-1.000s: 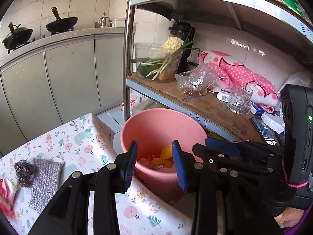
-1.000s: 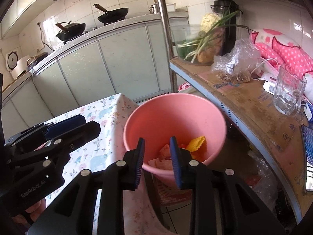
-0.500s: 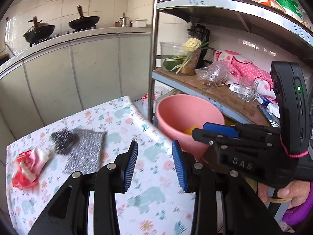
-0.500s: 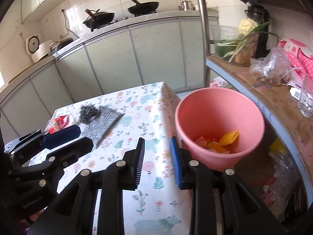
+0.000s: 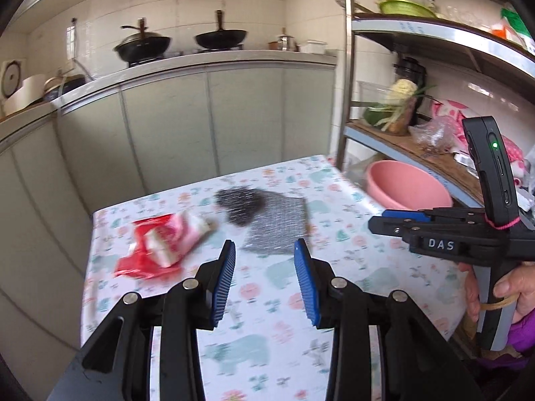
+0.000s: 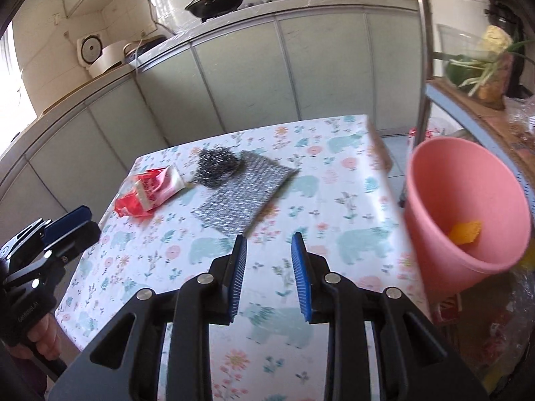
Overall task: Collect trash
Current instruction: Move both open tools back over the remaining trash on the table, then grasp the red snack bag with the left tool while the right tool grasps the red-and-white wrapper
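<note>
A crumpled red and white wrapper [image 5: 160, 247] [image 6: 147, 193] lies at the far left of the floral-cloth table [image 5: 267, 300] [image 6: 301, 200]. Beside it sit a dark steel-wool ball [image 5: 239, 204] [image 6: 214, 165] and a grey mesh cloth [image 5: 281, 224] [image 6: 240, 197]. The pink bucket [image 5: 408, 185] [image 6: 464, 214] stands off the table's right edge with yellow trash [image 6: 464, 230] inside. My left gripper [image 5: 264, 254] hangs open above the table, short of the cloth, nothing between its jaws. My right gripper [image 6: 268, 242] is also open and empty over the table.
A metal rack [image 5: 346, 67] [image 6: 423, 50] with vegetables, bags and a pink dotted cloth stands right of the table. Grey cabinets [image 5: 200, 117] and a counter with woks [image 5: 220, 35] run behind. A hand [image 5: 515, 287] holds the right gripper's handle; another hand [image 6: 45, 341] holds the left one.
Both grippers swung left, away from above the pink bucket to over the table. The wrapper, steel wool and cloth came into view ahead. Jaw openings stayed the same.
</note>
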A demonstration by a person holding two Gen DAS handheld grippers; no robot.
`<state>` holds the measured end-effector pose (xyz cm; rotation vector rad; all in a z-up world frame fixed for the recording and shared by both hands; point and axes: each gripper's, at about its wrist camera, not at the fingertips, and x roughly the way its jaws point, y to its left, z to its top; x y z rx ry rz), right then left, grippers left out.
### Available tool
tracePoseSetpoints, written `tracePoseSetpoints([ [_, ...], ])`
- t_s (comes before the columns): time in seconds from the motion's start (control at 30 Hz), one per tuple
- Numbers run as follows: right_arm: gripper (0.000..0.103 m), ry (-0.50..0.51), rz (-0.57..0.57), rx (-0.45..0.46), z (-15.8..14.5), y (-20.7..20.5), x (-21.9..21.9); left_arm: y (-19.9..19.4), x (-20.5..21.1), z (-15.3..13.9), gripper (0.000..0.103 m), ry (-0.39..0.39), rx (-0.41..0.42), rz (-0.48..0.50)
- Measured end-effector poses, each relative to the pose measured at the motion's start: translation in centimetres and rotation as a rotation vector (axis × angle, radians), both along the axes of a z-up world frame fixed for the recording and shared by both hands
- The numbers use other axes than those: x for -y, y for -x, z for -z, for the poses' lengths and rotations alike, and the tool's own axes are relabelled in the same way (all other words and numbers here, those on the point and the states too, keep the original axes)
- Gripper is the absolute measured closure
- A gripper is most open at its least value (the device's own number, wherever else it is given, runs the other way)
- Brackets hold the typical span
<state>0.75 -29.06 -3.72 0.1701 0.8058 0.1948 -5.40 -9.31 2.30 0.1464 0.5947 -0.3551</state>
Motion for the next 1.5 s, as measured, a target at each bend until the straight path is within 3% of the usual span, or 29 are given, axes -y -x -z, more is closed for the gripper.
tracePoseSetpoints([
  [0.37,0.075,0.027,-0.067,-0.085,2.7,-4.5,-3.8,-2.0,-8.1,1.7,0.067,0.004,-0.041,-0.192],
  [0.63,0.075,0.033,-0.035,-0.115,3.7,-7.4,-4.0,-5.8,-11.9,3.5,0.068,0.035,-0.116,-0.245],
  [0.87,0.075,0.039,-0.025,-0.113,4.0,-8.5,-4.4,-9.0,-12.7,4.4,0.068,0.086,-0.171,-0.241],
  [1.17,0.075,0.037,-0.018,-0.142,4.9,-9.5,-4.6,-12.7,-12.3,6.9,0.068,0.025,-0.252,-0.246],
  [1.3,0.075,0.061,-0.013,-0.113,5.2,-9.4,-5.1,-12.5,-12.3,7.4,0.068,0.028,-0.24,-0.25],
  [1.5,0.078,0.095,-0.004,-0.095,5.3,-9.2,-5.2,-11.7,-12.4,7.1,0.08,0.038,-0.22,-0.269],
])
